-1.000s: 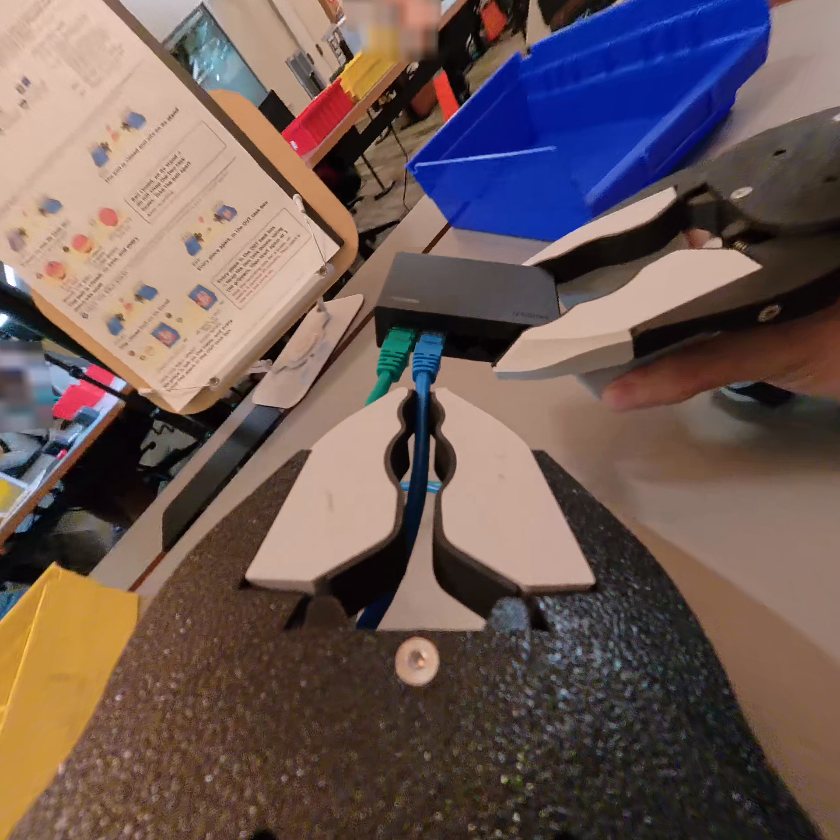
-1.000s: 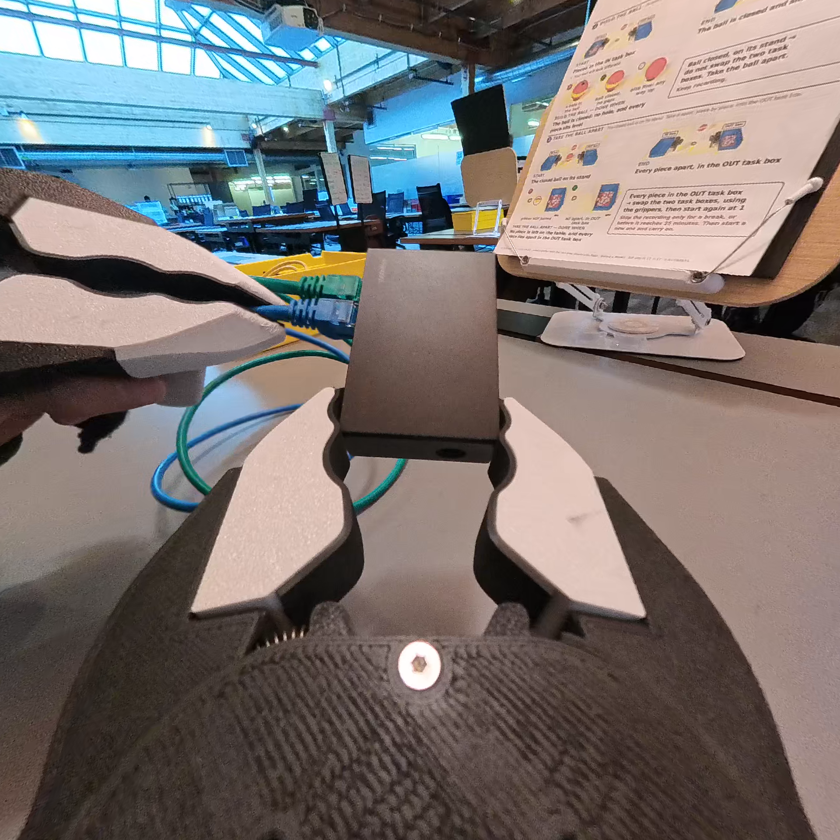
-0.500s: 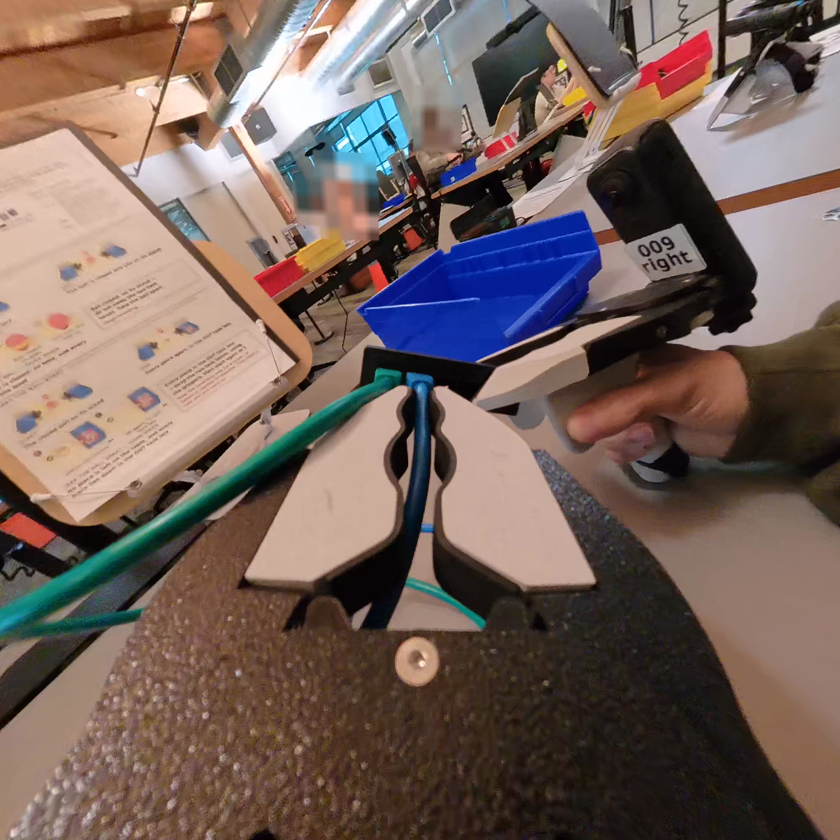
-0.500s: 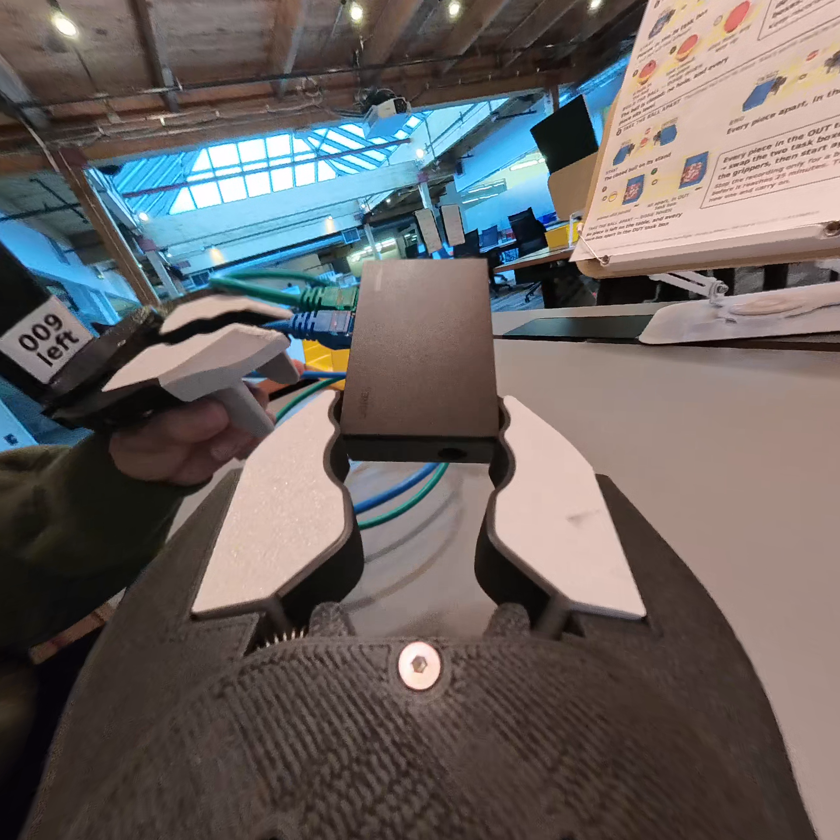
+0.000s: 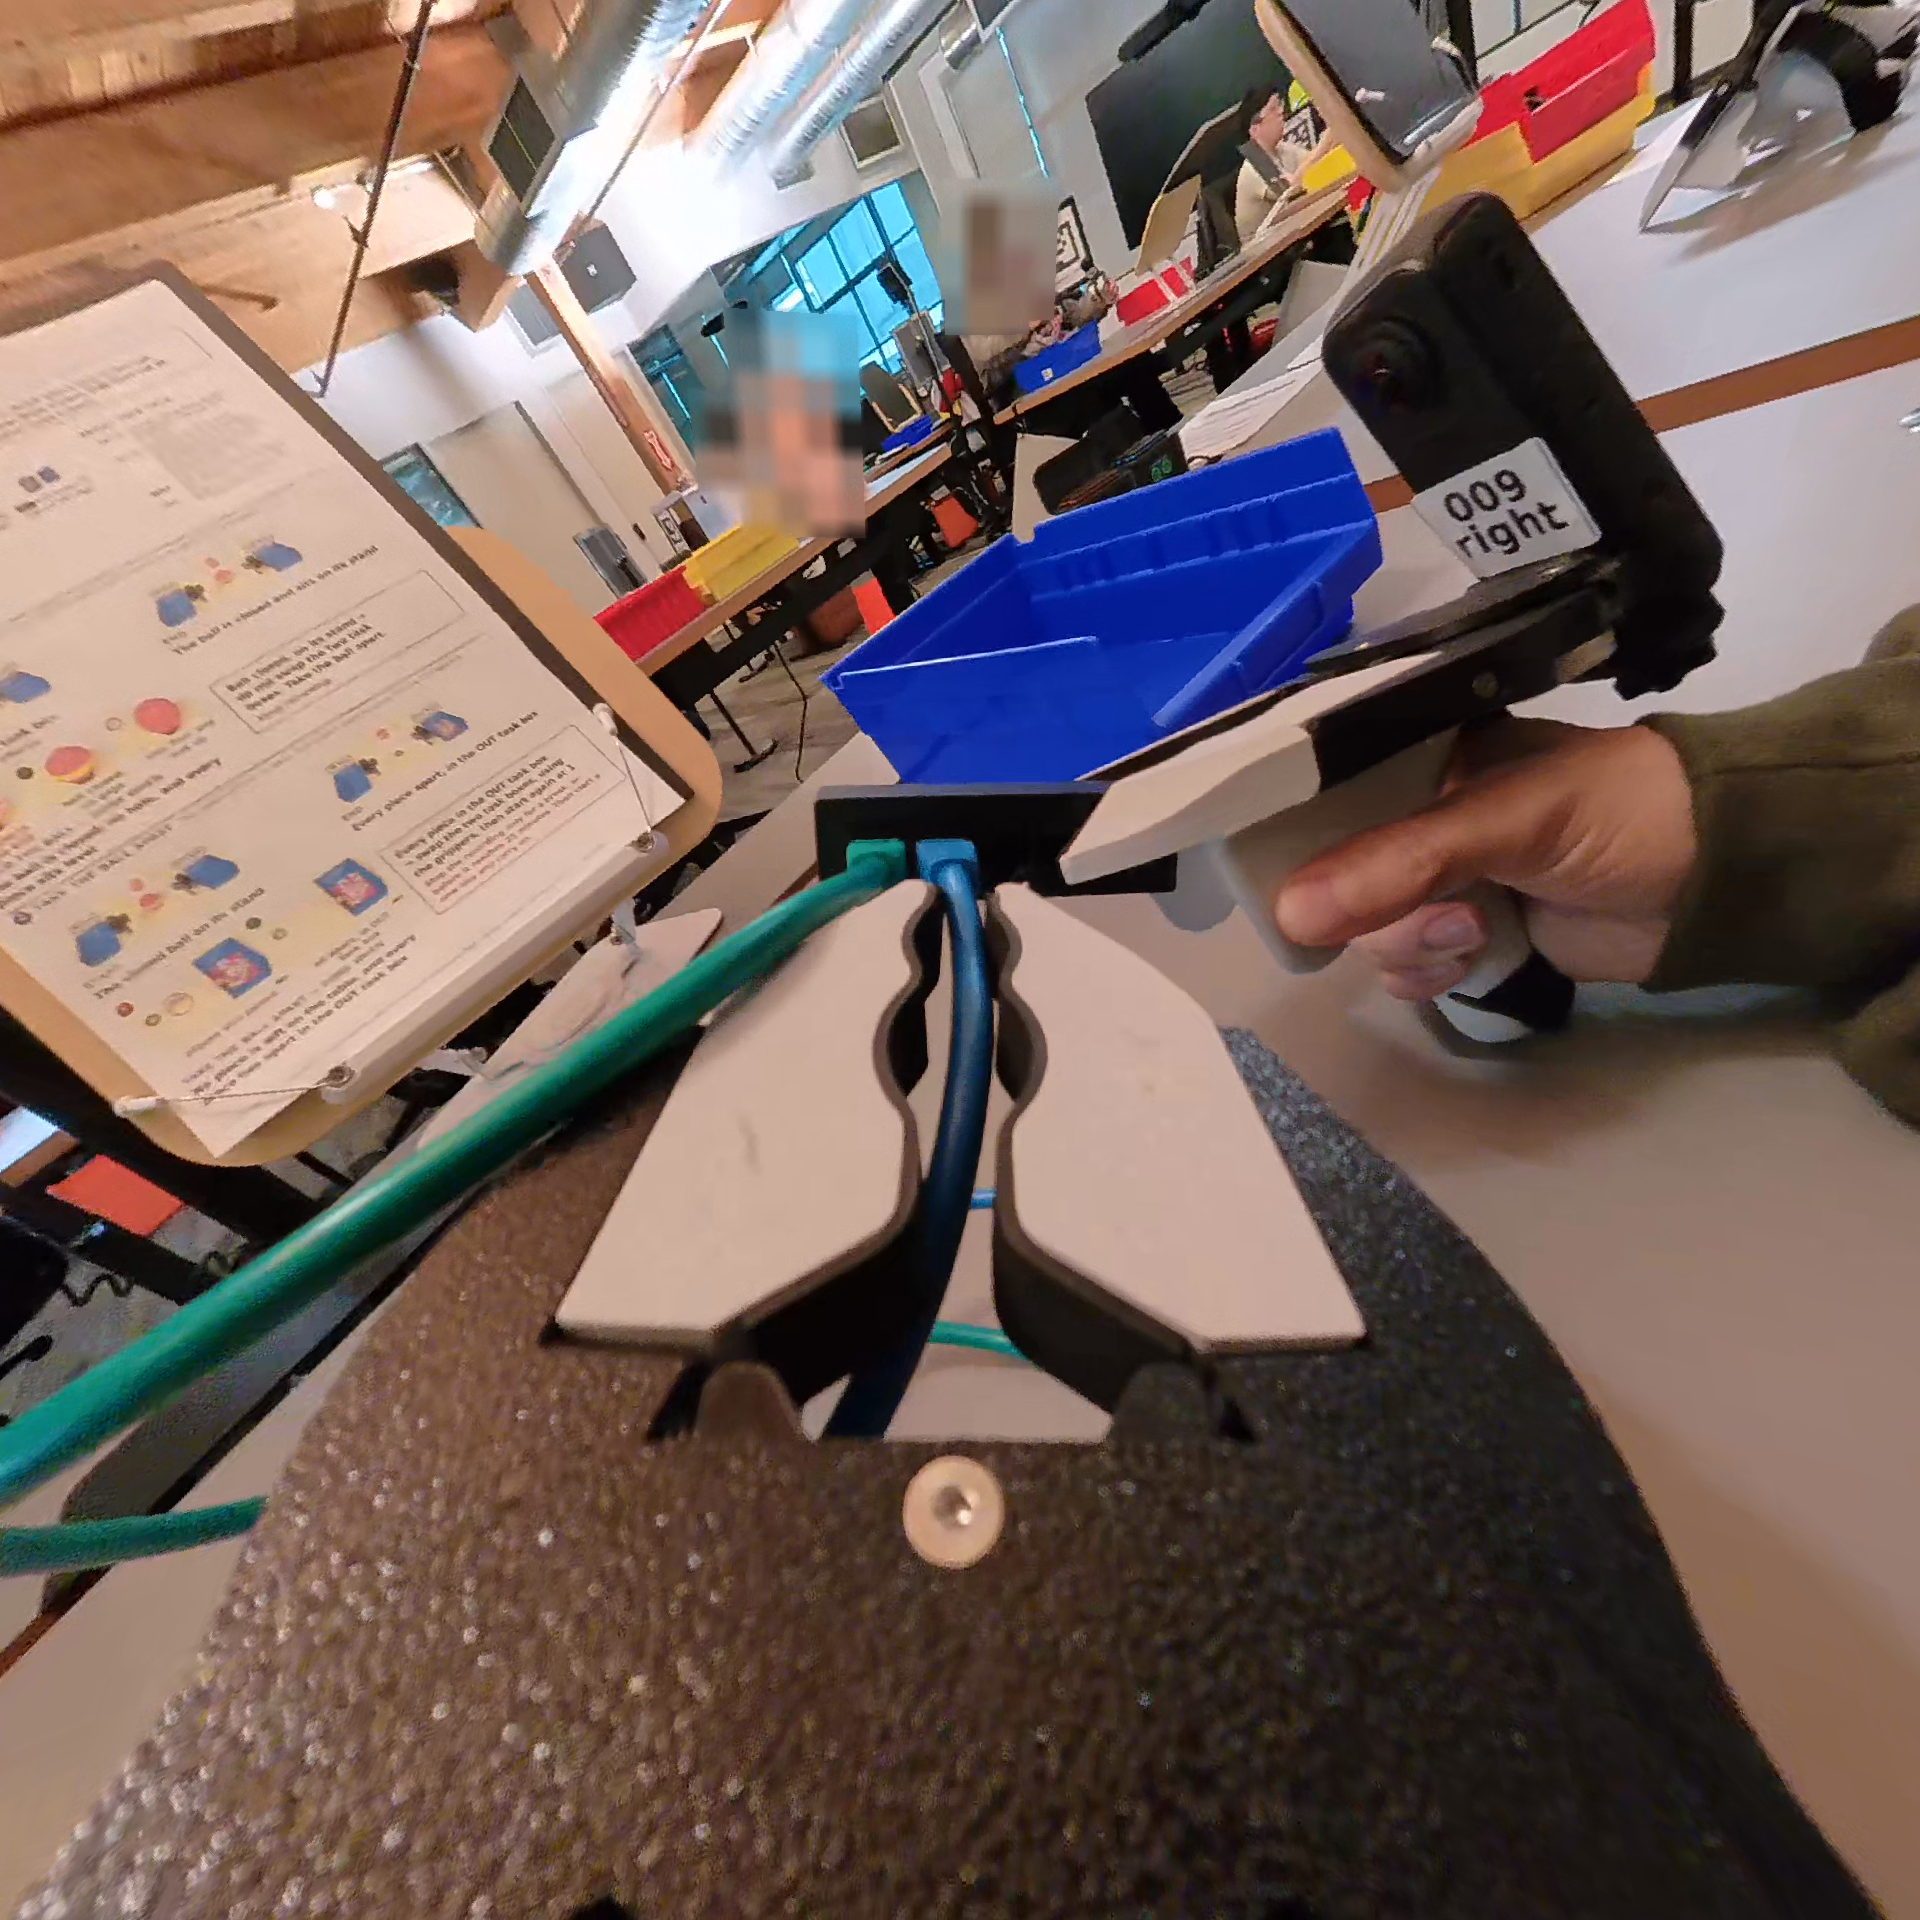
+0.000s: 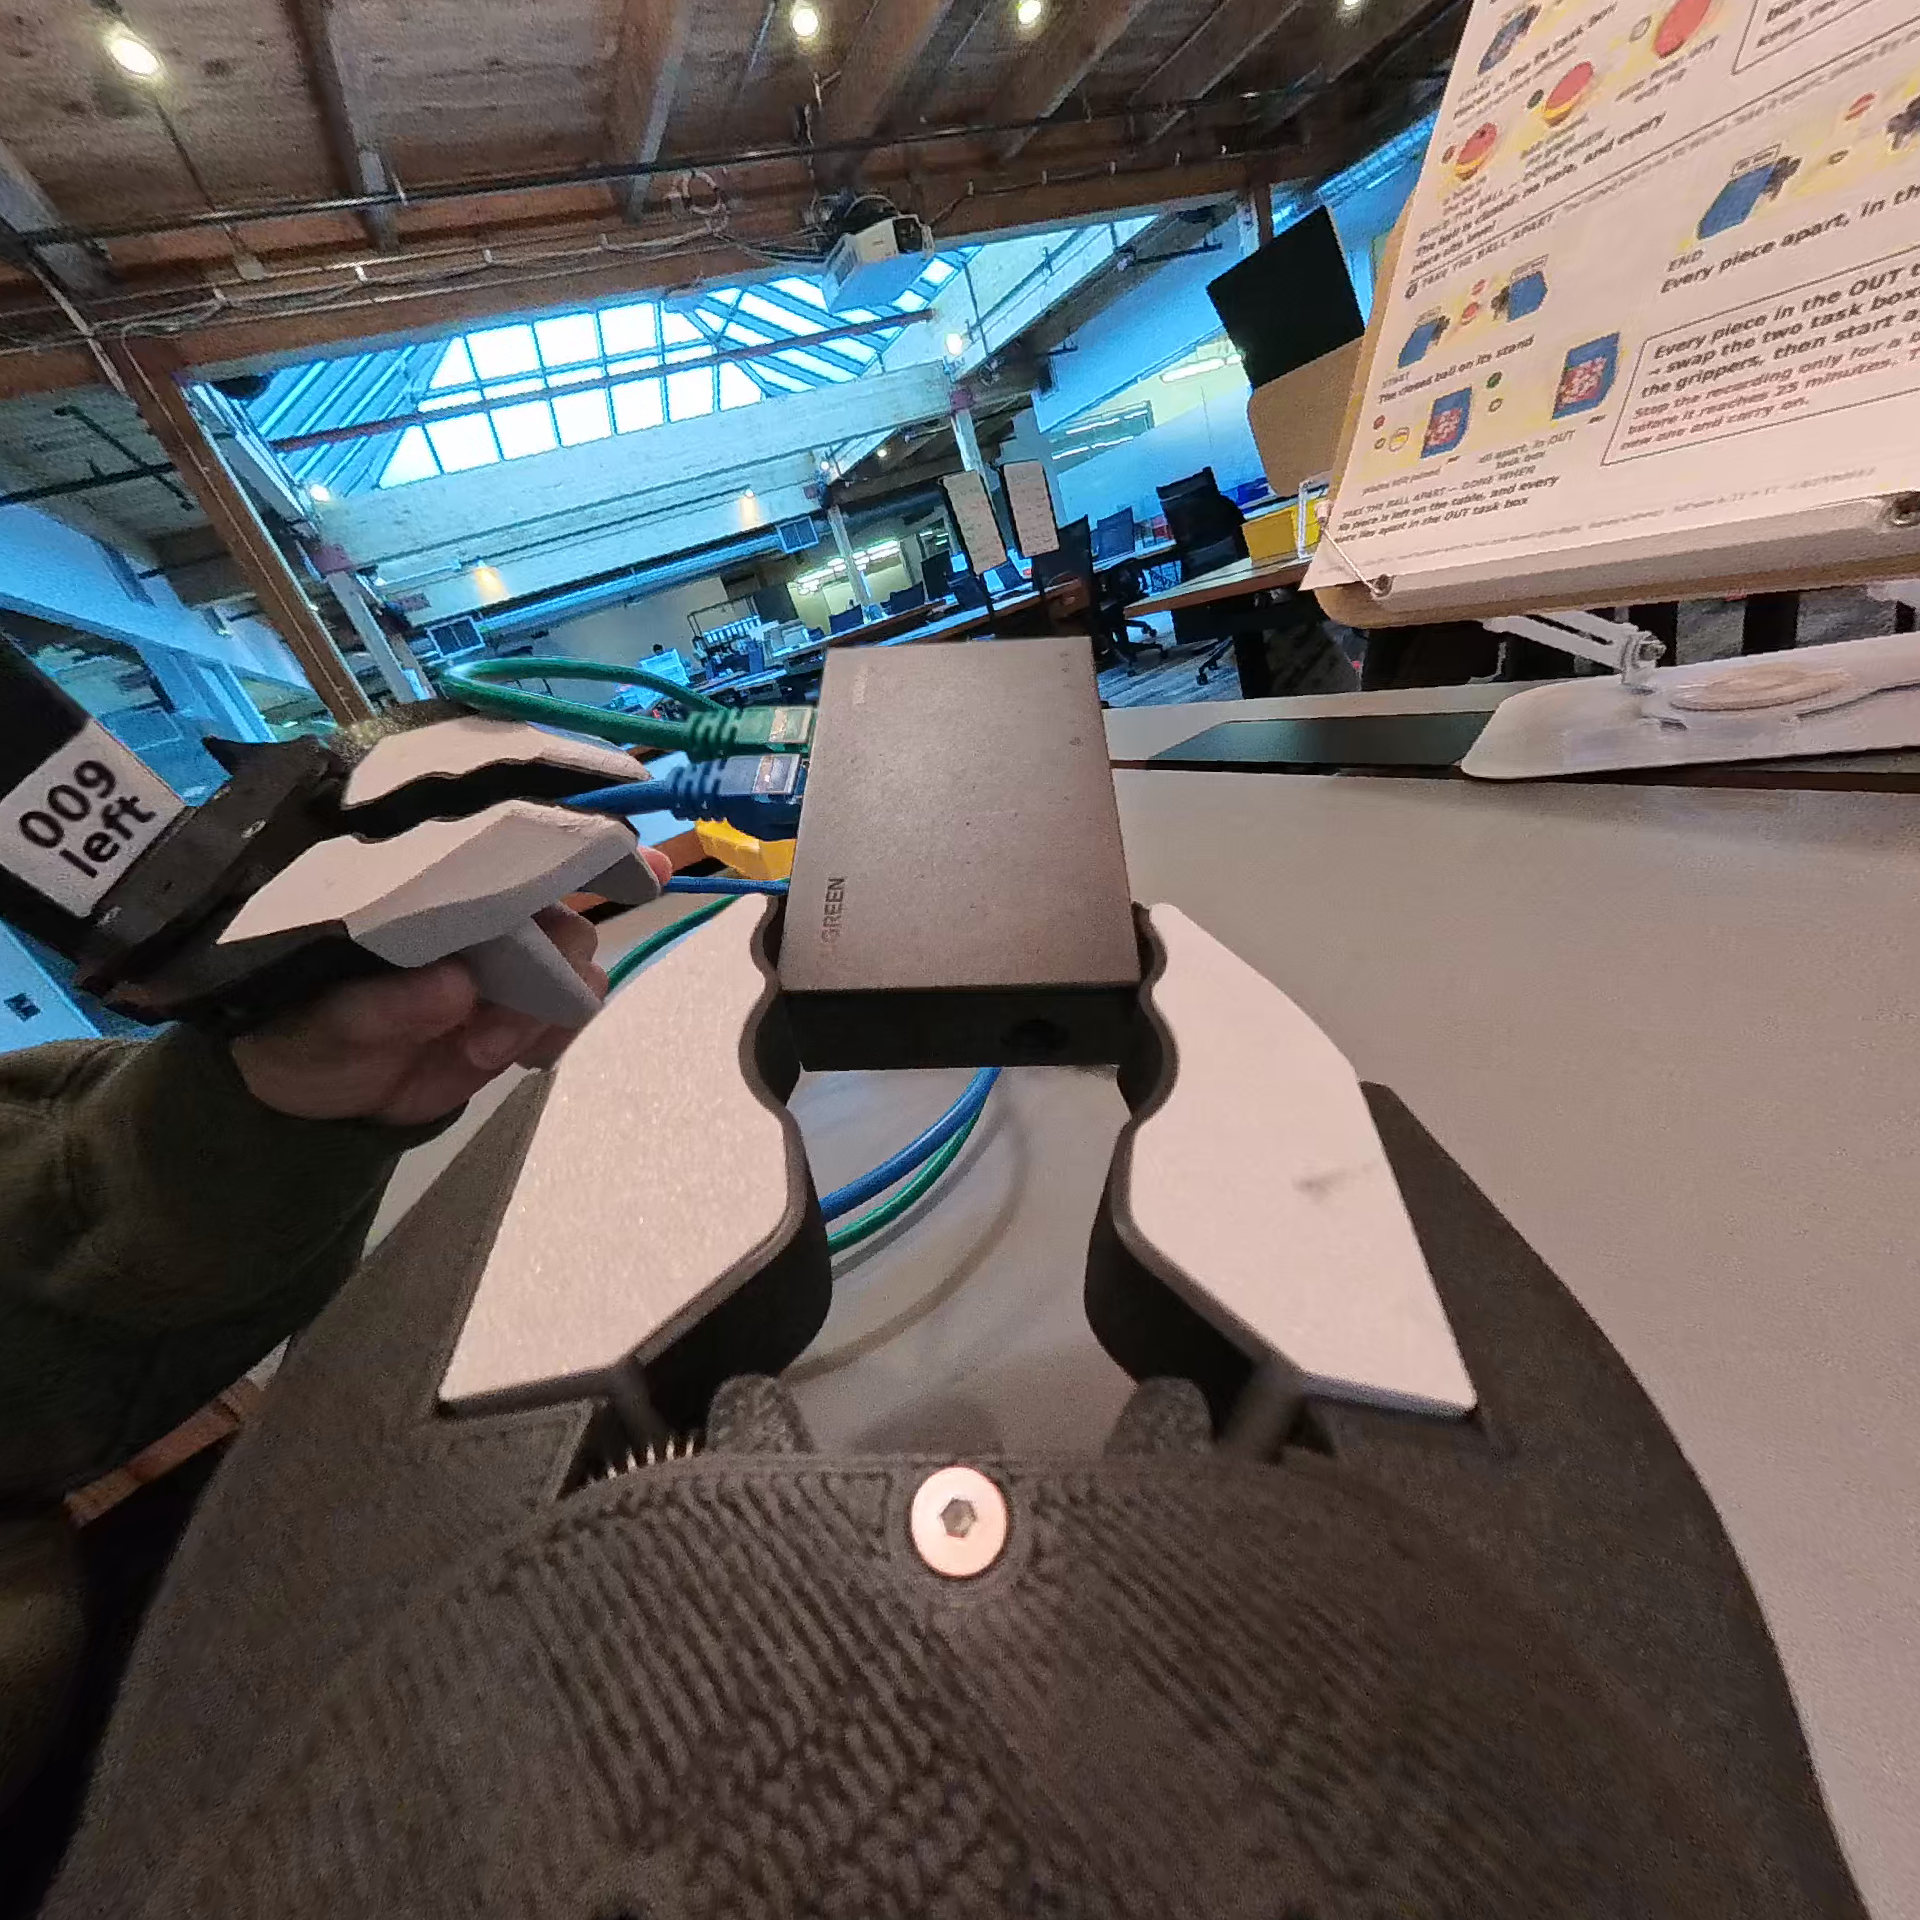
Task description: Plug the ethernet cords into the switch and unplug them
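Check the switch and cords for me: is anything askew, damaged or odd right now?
Nothing looks damaged. The switch is held off the table in the right gripper, with the green cord and blue cord both plugged in. The left gripper pinches the blue cord just behind its plug.

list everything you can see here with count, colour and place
switch: 1, black, held off the table in the right tool
blue cord: 1, plugged into switch, runs through left tool
green cord: 1, plugged in beside the blue one
bin: 1, blue, behind switch
instruction sheet: 1, white, on tan stand
table: 1, grey
left tool: shut on blue cord
right tool: shut on switch
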`<state>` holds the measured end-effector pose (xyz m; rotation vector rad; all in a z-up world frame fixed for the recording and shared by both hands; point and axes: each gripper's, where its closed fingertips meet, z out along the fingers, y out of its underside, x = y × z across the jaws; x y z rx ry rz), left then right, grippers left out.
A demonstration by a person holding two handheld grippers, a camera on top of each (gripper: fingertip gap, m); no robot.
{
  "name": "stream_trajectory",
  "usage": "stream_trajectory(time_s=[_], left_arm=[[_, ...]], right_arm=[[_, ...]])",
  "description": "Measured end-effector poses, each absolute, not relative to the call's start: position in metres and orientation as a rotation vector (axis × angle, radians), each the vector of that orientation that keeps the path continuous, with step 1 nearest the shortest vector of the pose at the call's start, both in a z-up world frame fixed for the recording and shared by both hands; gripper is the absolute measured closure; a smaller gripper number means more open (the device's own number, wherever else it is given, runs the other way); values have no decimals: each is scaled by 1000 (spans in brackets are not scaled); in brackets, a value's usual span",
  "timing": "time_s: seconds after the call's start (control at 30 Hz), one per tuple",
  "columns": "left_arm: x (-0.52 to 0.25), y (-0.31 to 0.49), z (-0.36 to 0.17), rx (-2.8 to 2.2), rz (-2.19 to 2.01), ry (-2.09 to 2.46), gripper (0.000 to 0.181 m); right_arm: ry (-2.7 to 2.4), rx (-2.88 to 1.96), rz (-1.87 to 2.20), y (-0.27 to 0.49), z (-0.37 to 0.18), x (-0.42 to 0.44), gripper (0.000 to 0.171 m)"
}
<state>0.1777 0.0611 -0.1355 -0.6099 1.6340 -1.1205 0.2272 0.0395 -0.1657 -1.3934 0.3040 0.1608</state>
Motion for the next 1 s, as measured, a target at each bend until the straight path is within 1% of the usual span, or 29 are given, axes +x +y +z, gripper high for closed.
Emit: stream_trajectory(time_s=[0.4, 0.53, 0.7, 0.83, 1.0], left_arm=[[174, 60, -129, -684, -1279, 1648, 177], [172, 61, -124, -670, -1180, 1656, 176], [172, 66, -130, -585, -815, 1790, 177], [175, 65, -132, -511, -613, 1826, 176], [180, 67, -131, -574, -595, 1820, 176]], right_arm=[[280, -1379, 185, 40, -164, 223, 109], [253, -1410, 140, 43, -165, 219, 109], [231, -1479, 74, 45, -171, 220, 109], [253, -1495, 63, 46, -173, 223, 109], [266, -1483, 89, 43, -173, 224, 110]])
